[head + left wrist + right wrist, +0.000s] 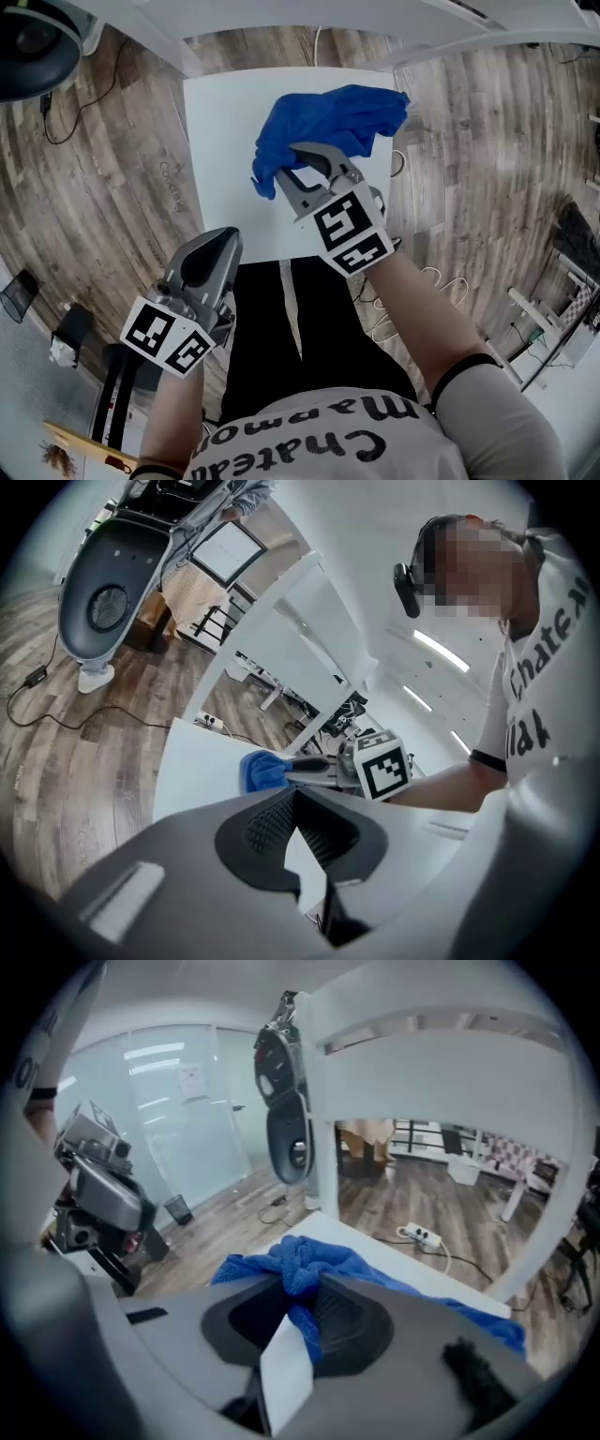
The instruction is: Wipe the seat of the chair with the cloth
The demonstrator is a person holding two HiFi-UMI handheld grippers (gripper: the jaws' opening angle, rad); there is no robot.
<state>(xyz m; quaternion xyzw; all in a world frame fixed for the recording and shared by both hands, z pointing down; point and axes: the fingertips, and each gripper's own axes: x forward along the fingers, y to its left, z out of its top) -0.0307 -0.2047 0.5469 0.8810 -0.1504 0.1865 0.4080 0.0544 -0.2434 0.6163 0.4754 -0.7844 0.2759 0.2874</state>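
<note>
A wood-plank floor (103, 169) surrounds the white chair seat (225, 141). The blue cloth (328, 117) is clamped in the right gripper (298, 169) jaws on the seat's far right. The left gripper (217, 246) is held by the near edge, jaws together on nothing. Wiping is judged under way, and the cloth should next be drawn across the bare left side.

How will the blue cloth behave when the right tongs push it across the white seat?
Probably floppy: the blue cloth bunches in folds around the right tongs instead of holding shape. It looks light and plush, so it should drag along easily, though loose edges may fold under. The white seat looks smooth, so snagging seems unlikely.
</note>
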